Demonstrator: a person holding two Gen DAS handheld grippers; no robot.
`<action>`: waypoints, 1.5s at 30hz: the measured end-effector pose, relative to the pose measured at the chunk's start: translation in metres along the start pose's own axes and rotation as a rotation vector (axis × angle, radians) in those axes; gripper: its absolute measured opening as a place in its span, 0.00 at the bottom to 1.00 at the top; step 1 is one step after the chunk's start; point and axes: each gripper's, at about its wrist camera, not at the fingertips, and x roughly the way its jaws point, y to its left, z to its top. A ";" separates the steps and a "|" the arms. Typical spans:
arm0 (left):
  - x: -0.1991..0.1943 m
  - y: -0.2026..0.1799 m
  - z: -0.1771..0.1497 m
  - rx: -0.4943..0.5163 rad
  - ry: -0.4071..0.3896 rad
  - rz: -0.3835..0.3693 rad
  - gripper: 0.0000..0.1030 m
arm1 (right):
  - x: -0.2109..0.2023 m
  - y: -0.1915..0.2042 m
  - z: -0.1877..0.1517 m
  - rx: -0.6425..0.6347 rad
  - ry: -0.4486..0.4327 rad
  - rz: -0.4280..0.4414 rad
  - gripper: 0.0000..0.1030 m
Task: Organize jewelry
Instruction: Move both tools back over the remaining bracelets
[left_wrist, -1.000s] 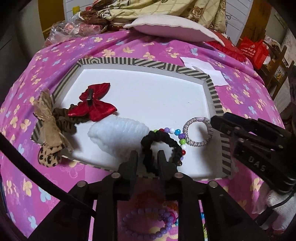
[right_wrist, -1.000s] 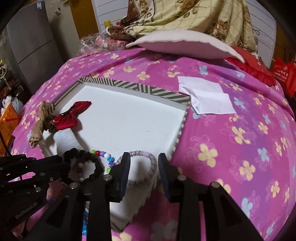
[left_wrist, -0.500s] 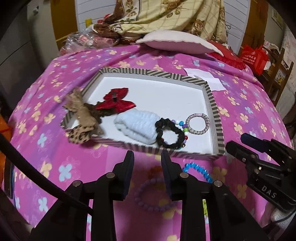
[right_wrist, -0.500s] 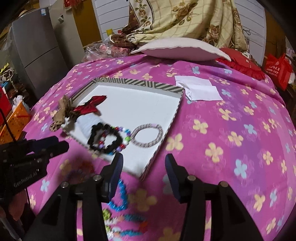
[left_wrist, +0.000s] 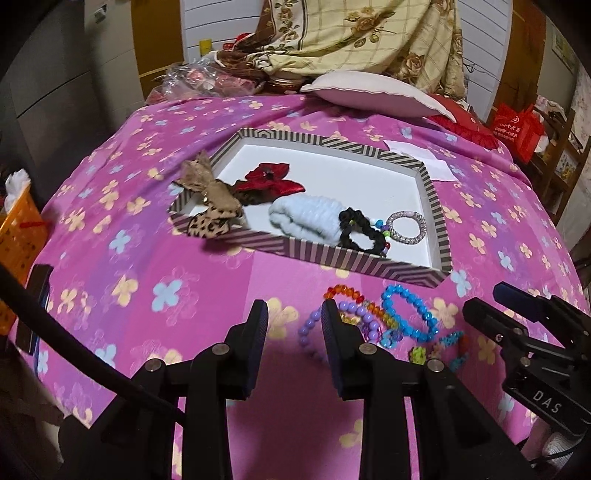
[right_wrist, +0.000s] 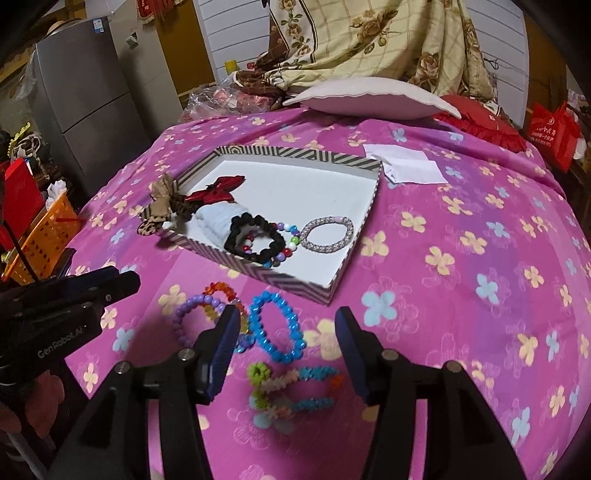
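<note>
Right wrist: blue bracelet (right_wrist: 275, 326) lies seemingly below opening, empty right gripper (right_wrist: 286, 325).

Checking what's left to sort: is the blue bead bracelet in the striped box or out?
Out. The blue bead bracelet lies on the pink bedspread, in front of the striped box.

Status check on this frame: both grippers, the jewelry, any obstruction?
Left gripper open, empty. Right gripper opening, nothing between its pads. Blue bracelet and purple bracelet lie loose on the bedspread, outside the striped tray. Nothing in the way.
</note>
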 end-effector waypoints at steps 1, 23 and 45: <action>-0.002 0.001 -0.002 -0.003 -0.003 0.003 0.49 | -0.002 0.002 -0.002 -0.001 -0.002 0.001 0.55; -0.022 0.000 -0.016 -0.006 -0.029 0.013 0.49 | -0.024 0.010 -0.013 -0.007 -0.015 -0.012 0.61; -0.009 0.007 -0.021 -0.037 0.026 -0.018 0.49 | -0.013 -0.007 -0.020 0.021 0.025 -0.044 0.61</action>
